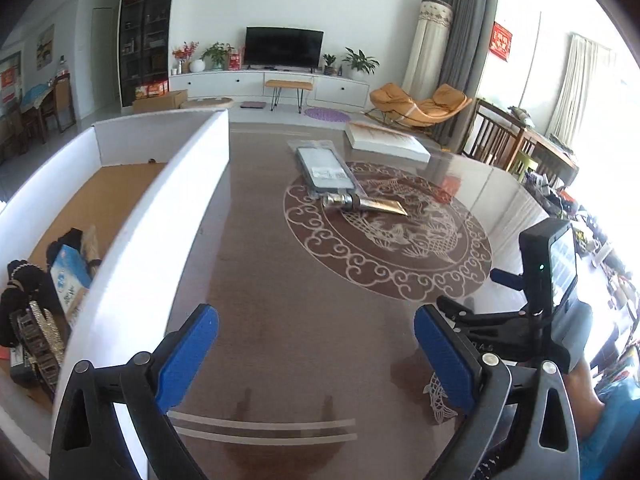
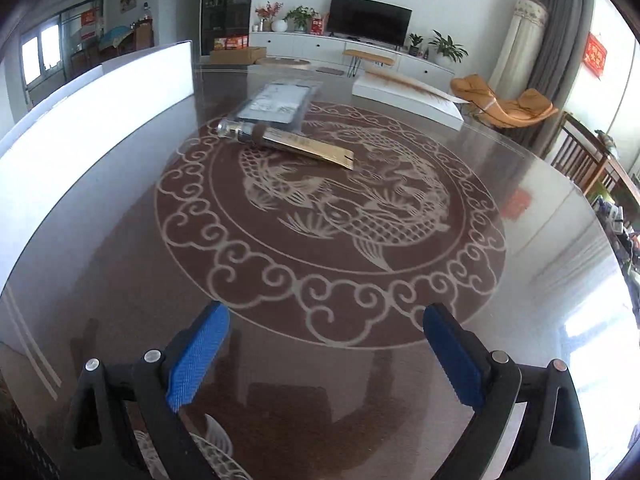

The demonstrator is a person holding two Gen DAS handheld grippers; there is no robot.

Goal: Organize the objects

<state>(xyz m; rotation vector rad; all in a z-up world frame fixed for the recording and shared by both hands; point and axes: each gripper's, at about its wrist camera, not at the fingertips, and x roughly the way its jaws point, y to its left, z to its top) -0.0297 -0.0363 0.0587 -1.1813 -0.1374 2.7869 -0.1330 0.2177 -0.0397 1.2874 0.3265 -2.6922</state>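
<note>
Dark glass table (image 2: 132,280) with pale fish medallion (image 2: 332,220) at centre. Beyond far edge: black TV (image 1: 283,47) on long white cabinet (image 1: 224,80), potted plants (image 1: 361,61) beside it, small wooden bench (image 1: 288,85) in front, orange lounge chair (image 1: 424,105) toward right, grey curtain (image 1: 464,20) at window.

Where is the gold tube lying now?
The gold tube lies on the table, at the far edge of the fish medallion, its cap end touching the flat packaged item.
</note>
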